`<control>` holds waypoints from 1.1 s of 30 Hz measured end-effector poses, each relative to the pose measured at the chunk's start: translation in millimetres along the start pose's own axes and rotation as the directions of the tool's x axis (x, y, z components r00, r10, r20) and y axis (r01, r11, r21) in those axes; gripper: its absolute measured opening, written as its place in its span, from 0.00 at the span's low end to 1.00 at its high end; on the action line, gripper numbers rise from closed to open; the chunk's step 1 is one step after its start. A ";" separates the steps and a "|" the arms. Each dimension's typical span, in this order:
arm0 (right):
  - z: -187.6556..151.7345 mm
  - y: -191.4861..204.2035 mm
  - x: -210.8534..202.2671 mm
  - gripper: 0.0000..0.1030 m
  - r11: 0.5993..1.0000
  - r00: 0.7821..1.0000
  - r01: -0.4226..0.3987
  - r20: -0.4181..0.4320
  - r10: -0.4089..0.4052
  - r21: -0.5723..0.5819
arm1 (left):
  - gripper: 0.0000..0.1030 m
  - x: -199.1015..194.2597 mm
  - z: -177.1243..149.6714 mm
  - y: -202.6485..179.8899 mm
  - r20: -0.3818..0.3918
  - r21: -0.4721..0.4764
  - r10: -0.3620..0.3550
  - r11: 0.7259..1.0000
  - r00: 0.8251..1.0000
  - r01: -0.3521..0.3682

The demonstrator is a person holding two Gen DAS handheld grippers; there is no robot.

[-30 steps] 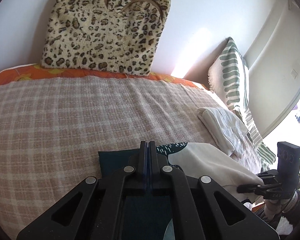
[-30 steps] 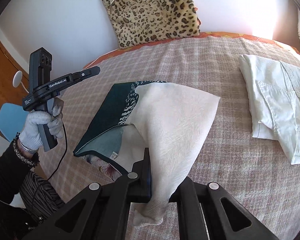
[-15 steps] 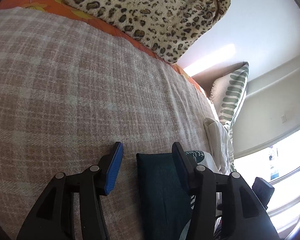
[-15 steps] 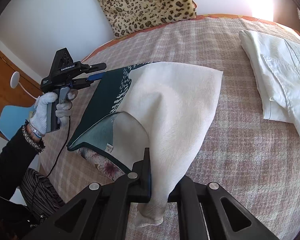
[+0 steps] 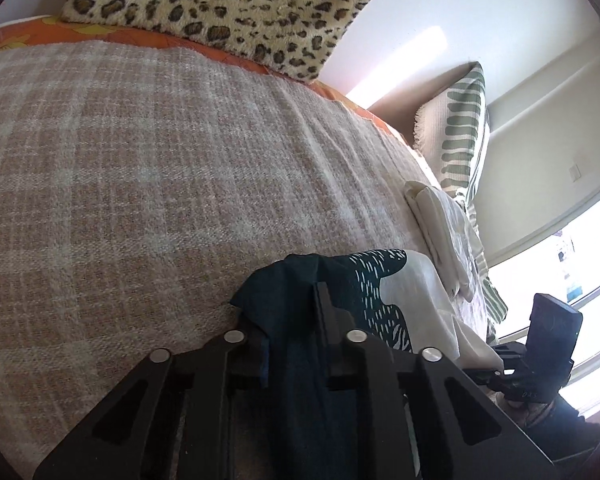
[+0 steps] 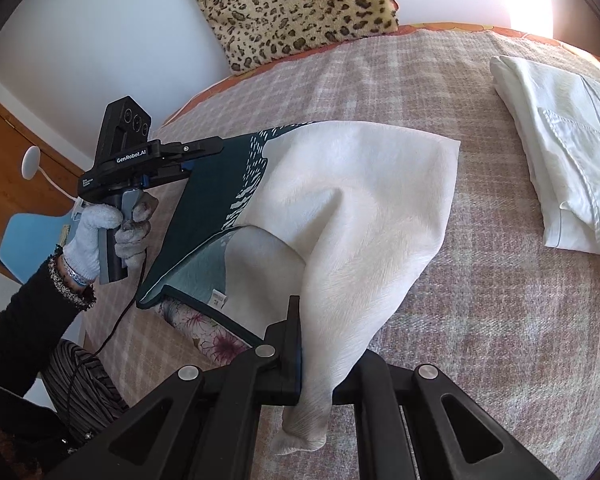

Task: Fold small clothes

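A small garment [image 6: 340,200], cream with a dark teal band, lies part-lifted on the plaid bedspread [image 6: 440,92]. My left gripper [image 5: 290,320] is shut on its teal corner [image 5: 300,280]; in the right wrist view that gripper [image 6: 204,148] pinches the far left corner. My right gripper [image 6: 312,344] is shut on the cream near edge, which hangs down between the fingers. The garment's inside shows a teal lining and a size label [image 6: 217,297].
A folded white shirt [image 6: 564,128] lies at the right of the bed. A leopard-print bag [image 6: 296,4] leans on the wall at the head. A green-striped cushion [image 5: 460,128] stands at the far right. A floral cloth [image 6: 208,328] lies under the garment.
My left gripper, shut and empty a second ago, opened around the teal corner and has now closed on it. The right gripper has kept its hold on the cream edge.
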State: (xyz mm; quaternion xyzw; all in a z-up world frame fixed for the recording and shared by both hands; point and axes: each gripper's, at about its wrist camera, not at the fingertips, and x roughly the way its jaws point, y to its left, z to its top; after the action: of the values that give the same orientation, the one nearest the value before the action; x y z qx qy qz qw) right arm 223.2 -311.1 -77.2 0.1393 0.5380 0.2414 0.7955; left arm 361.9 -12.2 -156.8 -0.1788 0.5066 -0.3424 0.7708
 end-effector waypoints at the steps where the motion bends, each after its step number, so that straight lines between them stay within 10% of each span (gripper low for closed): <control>1: 0.1 0.0 0.2 0.03 1.000 1.000 0.005 0.000 -0.005 -0.002 | 0.02 0.4 -0.9 -0.8 0.012 0.005 0.009 1.000 1.000 -0.009; 22: 0.2 11.9 -79.7 0.02 0.982 0.978 0.151 0.158 -0.133 -0.113 | 0.02 -52.9 20.6 -126.1 0.217 0.253 -0.007 0.966 0.976 -0.049; 33: 1.3 -24.4 -173.1 0.02 0.937 0.924 0.317 0.272 -0.271 -0.144 | 0.02 -17.2 55.0 -214.1 0.242 0.369 -0.128 0.929 0.962 0.031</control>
State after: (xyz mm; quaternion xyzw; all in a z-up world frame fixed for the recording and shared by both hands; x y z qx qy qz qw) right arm 177.4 -424.1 48.1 0.0114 0.4246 0.1485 0.8931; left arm 333.0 -154.2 11.1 -0.0981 0.3210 -0.4344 0.8359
